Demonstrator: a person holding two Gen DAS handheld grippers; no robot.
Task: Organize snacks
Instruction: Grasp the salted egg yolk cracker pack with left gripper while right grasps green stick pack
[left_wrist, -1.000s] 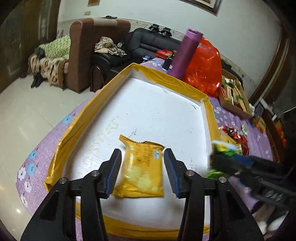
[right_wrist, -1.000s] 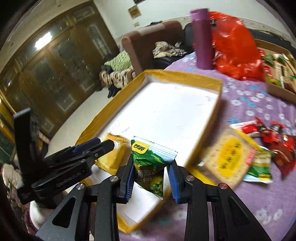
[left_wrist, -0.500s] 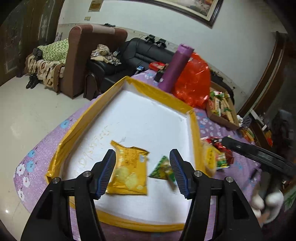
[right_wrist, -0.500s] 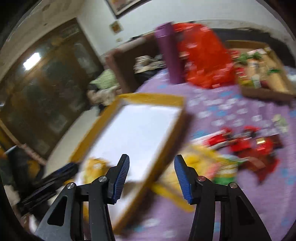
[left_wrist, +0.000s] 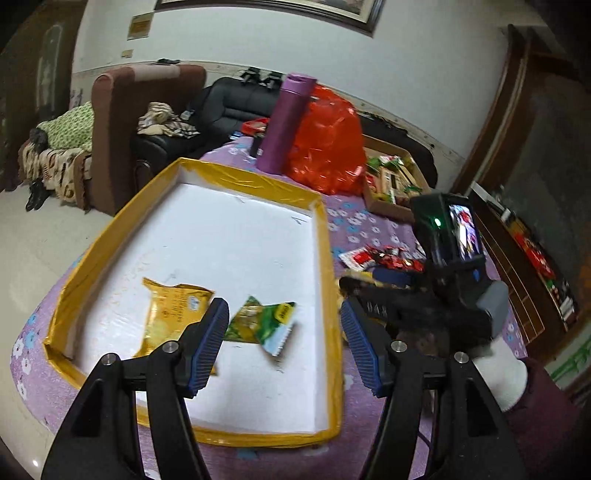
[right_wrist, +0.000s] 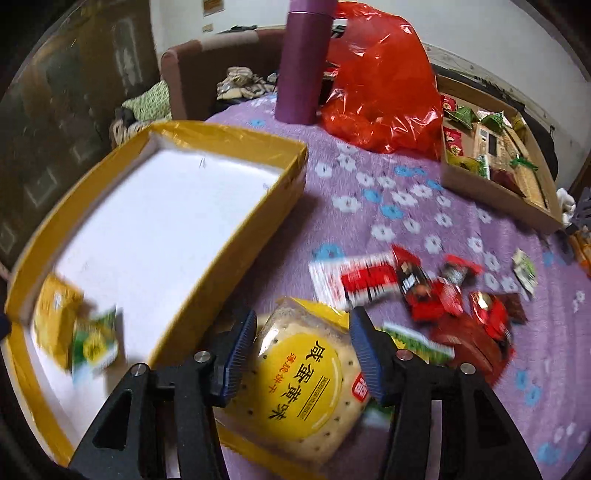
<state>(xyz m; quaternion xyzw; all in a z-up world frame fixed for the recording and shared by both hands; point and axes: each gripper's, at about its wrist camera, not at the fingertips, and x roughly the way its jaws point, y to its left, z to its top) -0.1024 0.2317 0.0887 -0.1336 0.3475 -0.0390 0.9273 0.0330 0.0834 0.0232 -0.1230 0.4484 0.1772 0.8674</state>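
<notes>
A yellow-rimmed tray (left_wrist: 327, 258) with a white floor holds a yellow snack packet (left_wrist: 173, 317) and a green packet (left_wrist: 262, 325) side by side. My left gripper (left_wrist: 284, 347) hovers above them near the tray's front. Its jaws are opening and touch nothing. To the tray's right, my right gripper (right_wrist: 303, 354) points down over a cracker packet with a round yellow label (right_wrist: 303, 391). Its jaws are closing with the packet between them, and the pads do not visibly press on it. The right gripper (left_wrist: 354, 291) also shows beside the tray.
Loose red wrappers (right_wrist: 424, 291) and small green packets lie on the purple flowered cloth (right_wrist: 369, 206). A purple bottle (left_wrist: 284, 122), a red plastic bag (left_wrist: 325, 144) and a cardboard box of snacks (right_wrist: 495, 158) stand at the back. Sofas stand beyond the table.
The right gripper let go of the green packet, which now lies in the tray, and swung right over the cracker packet. The left gripper drew back and up, jaws wider.
</notes>
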